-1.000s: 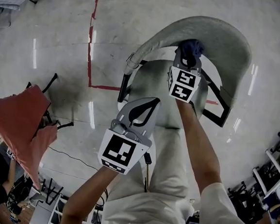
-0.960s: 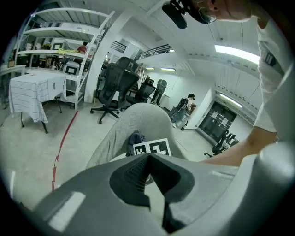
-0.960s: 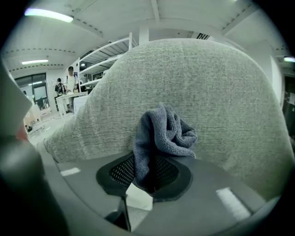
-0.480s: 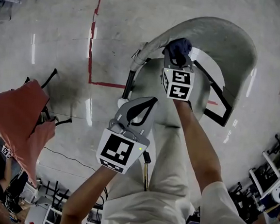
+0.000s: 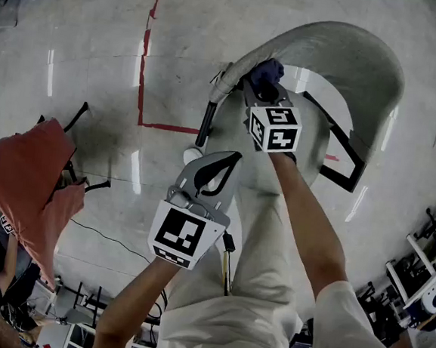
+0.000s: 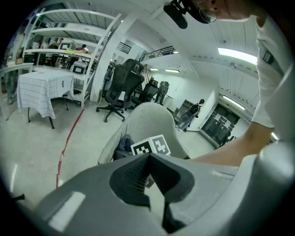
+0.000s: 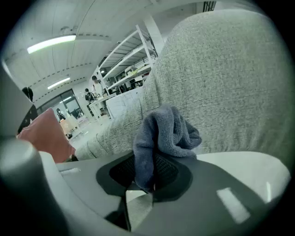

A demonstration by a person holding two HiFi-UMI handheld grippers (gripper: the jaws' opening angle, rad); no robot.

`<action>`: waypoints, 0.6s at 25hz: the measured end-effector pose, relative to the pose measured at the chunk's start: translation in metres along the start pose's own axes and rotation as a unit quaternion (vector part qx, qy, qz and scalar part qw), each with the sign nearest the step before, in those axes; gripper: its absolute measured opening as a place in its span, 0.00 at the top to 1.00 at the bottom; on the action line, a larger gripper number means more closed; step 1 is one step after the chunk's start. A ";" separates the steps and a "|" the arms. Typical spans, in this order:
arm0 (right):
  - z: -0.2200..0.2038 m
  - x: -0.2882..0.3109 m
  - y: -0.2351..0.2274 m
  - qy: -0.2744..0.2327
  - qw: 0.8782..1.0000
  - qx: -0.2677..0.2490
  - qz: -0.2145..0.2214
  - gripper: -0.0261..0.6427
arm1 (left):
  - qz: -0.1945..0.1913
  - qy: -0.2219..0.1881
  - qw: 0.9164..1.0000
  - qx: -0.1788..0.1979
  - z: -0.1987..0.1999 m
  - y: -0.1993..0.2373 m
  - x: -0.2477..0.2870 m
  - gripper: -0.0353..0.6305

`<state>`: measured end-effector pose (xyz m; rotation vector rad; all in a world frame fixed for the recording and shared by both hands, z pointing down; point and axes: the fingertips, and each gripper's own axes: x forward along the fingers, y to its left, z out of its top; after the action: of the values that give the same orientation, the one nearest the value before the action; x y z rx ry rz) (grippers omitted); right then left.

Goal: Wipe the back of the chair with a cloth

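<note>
Squarely between the right tongs (image 7: pixel 146 183), cloth (image 7: pixel 168 131) against chair back (image 7: pixel 221 83)

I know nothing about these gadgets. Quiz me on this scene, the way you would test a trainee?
1. True or false: the left gripper holds the cloth.
2. Choose one: the cloth lies closest to A) the chair's backrest, B) a table, C) a shelf.
3. Short answer: what colour is the tape line?

Key
1. False. The left gripper's jaws are shut on nothing; the right gripper grips the cloth.
2. A.
3. Red.
</note>
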<state>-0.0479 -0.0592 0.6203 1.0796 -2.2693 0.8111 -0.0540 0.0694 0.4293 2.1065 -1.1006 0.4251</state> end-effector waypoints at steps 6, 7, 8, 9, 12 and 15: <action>-0.010 -0.002 0.022 0.011 0.997 0.046 0.061 0.81 | -0.004 -0.001 1.000 0.000 -0.007 -0.004 -0.007 0.95; -0.012 -0.002 0.025 0.013 0.996 0.059 0.071 0.81 | -0.004 0.000 1.000 0.000 -0.008 -0.004 -0.008 0.95; -0.014 -0.003 0.029 0.015 0.994 0.076 0.081 0.81 | -0.005 0.000 1.000 0.000 -0.010 -0.004 -0.010 0.95; -0.015 -0.004 0.031 0.015 0.991 0.095 0.092 0.81 | -0.005 0.000 1.000 0.001 -0.010 -0.004 -0.011 0.95; -0.018 -0.007 0.038 0.019 0.978 0.159 0.134 0.81 | -0.007 -0.001 1.000 0.002 -0.011 -0.005 -0.014 0.95; -0.021 -0.018 0.052 0.034 0.973 0.144 0.175 0.81 | -0.009 -0.001 1.000 0.001 -0.014 -0.006 -0.016 0.95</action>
<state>-0.0764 -0.0094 0.6078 0.7577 -2.3656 1.3331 -0.0582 0.0910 0.4266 2.1168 -1.0813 0.4165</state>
